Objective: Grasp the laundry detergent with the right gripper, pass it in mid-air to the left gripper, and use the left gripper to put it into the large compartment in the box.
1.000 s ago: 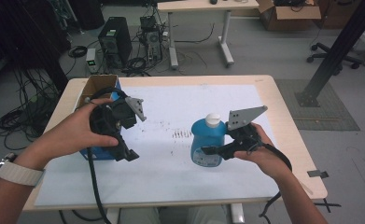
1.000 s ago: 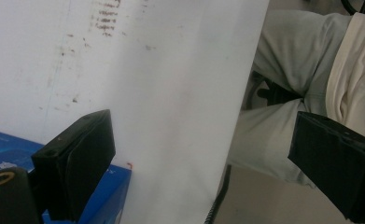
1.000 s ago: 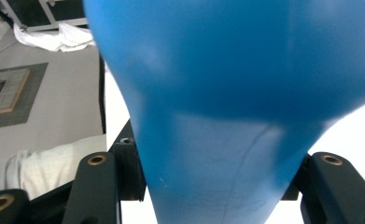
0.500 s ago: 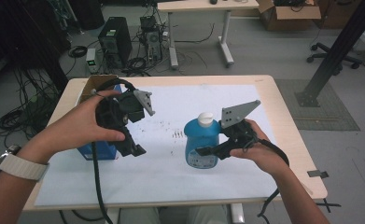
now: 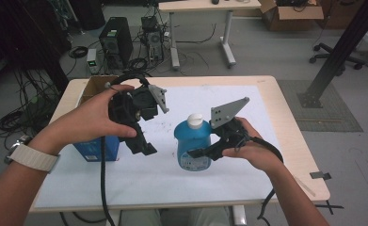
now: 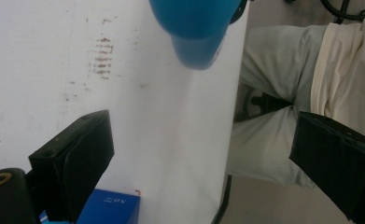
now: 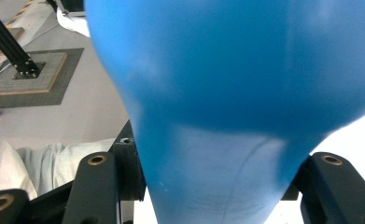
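Above the white sheet (image 5: 125,183) that covers the table (image 5: 292,141), the right gripper (image 5: 198,153) holds a blue bottle (image 5: 193,143), its two black jaws pressed against the bottle's sides. The bottle is upright, its white cap (image 5: 195,120) on top, and it sits near the middle of the sheet as seen from the high view; whether its base touches the sheet or hangs just clear cannot be told. In the right gripper view the bottle's blue body (image 7: 227,102) swells between the jaws, close to the lens. The left gripper (image 5: 144,146) is held up to the left of the bottle and well apart from it, its jaws spread wide with nothing between them; in the left gripper view they frame bare sheet and the table edge. A blue box (image 5: 97,149) stands on the sheet just beneath the left hand (image 5: 94,120), in front of an open cardboard carton (image 5: 93,85) at the table's far left corner. Faint brown smudges (image 6: 103,58) mark the sheet beside the bottle.
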`<state>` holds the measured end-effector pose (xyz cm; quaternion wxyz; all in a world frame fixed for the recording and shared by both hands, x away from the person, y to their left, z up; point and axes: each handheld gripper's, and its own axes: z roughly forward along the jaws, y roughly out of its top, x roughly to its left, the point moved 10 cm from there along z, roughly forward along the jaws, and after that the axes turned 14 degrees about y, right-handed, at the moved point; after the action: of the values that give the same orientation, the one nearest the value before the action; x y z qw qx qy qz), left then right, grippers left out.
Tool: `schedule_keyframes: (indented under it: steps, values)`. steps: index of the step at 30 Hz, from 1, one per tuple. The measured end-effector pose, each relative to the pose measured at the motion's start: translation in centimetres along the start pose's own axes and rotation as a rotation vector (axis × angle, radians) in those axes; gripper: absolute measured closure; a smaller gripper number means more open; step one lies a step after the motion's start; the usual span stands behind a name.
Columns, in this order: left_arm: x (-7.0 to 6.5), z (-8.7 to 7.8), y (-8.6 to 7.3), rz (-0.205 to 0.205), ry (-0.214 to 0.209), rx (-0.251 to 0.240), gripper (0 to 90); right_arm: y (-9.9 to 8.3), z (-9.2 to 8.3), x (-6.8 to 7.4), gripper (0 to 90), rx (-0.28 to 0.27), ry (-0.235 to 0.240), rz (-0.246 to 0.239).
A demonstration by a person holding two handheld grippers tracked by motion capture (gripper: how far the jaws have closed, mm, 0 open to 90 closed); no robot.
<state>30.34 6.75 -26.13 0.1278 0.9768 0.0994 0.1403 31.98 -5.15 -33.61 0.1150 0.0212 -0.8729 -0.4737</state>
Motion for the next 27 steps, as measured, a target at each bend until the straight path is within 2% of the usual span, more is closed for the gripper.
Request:
schedule_keyframes:
  steps: [9,27]
  values:
    - [0.0,0.1,0.9,0.01,-0.011,-0.004,6.1,1.1,1.1,-0.2,43.4,0.011,0.025,-0.02]
    - [-0.2,0.7,2.0,0.034,-0.027,-0.01,4.7,1.9,3.3,-0.1,43.4,0.042,0.063,-0.042]
